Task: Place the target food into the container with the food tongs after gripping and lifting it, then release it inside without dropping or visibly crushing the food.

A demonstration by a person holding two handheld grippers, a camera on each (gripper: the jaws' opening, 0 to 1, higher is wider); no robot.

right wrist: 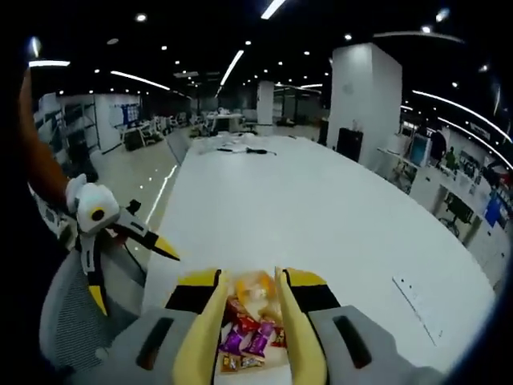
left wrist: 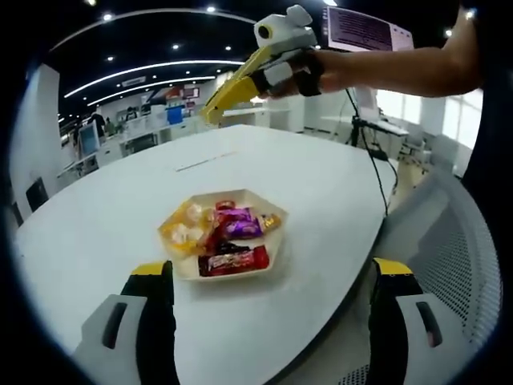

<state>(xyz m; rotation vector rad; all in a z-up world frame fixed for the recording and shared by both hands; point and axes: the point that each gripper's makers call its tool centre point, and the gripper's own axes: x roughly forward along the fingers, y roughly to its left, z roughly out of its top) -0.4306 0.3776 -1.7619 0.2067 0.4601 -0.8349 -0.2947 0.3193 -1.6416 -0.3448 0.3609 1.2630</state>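
White hexagonal tray (left wrist: 276, 257) of wrapped snacks (left wrist: 232, 233) sits on the desk (left wrist: 321, 184); left gripper (left wrist: 272, 321) jaws wide apart, empty; right gripper (right wrist: 248, 337) at 12 o'clock, jaws narrowly parted, empty

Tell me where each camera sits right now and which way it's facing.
Left gripper view: low at the table's near edge, facing across the white table at the tray of snacks; own jaws wide apart; right gripper held above by a bare arm.
Right gripper view: above the tray, looking down the table; own jaws frame it; left gripper at left.
Shared: tray, table.
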